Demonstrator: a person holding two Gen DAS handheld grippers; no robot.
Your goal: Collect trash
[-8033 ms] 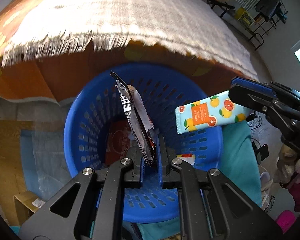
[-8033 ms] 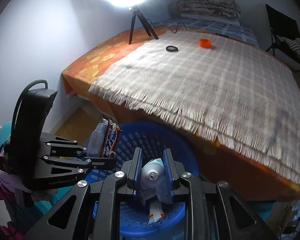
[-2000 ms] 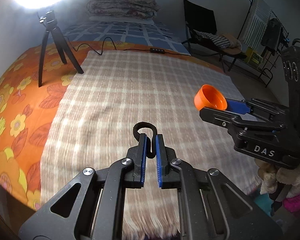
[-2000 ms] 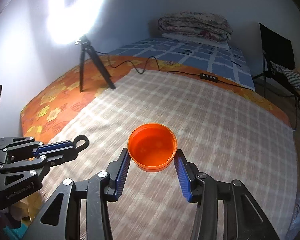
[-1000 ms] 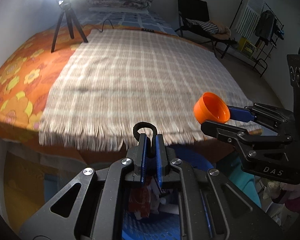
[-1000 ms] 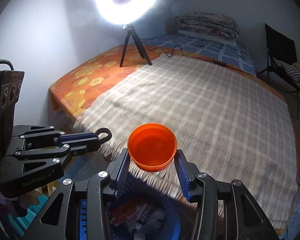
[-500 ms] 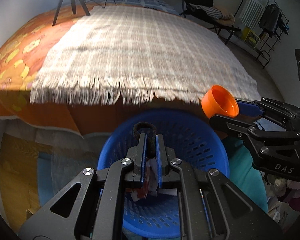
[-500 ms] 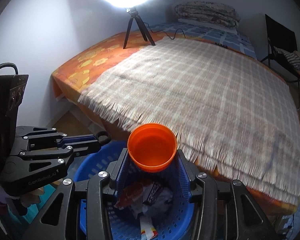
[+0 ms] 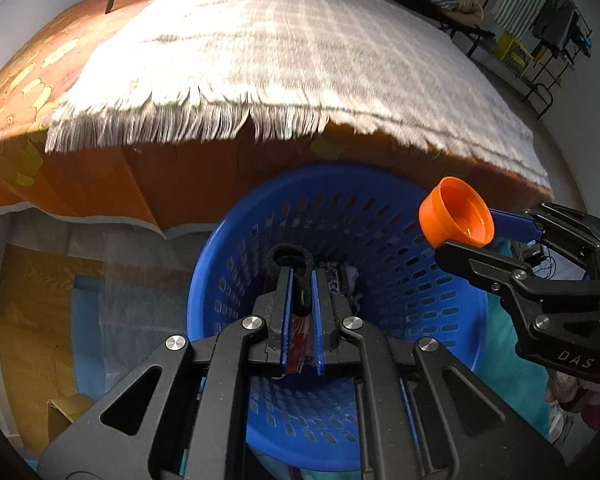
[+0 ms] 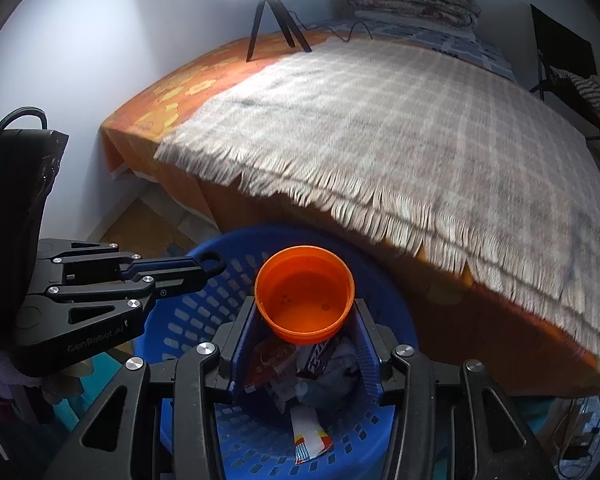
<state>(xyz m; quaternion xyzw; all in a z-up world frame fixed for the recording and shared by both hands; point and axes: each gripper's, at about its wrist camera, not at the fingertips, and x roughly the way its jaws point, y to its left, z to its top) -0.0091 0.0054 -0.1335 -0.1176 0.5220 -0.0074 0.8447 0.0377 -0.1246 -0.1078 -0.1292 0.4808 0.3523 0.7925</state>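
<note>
Where the fringed beige plaid blanket (image 9: 284, 52) hangs over the near edge of the orange floral bed (image 10: 148, 120), one round blue perforated plastic basket (image 9: 380, 216) stands on the floor just below it, with several crumpled wrappers (image 10: 300, 364) lying in its bottom. Both grippers hang above the basket's opening. On the right, the right gripper (image 10: 306, 320) has its jaws clamped on the sides of one orange plastic cup-shaped cap (image 10: 305, 294), open end toward the camera. On the left, the left gripper (image 9: 300, 292) has its jaws pressed together on one black elastic hair loop (image 9: 290, 258), whose free end pokes out beyond the tips.

Judged from here, the cap sits closer to the basket's right rim, so a release from that spot could let it strike the rim and bounce out onto the floor. Being soft and light, the loop could catch on a jaw pad when the jaws part and fail to drop.
</note>
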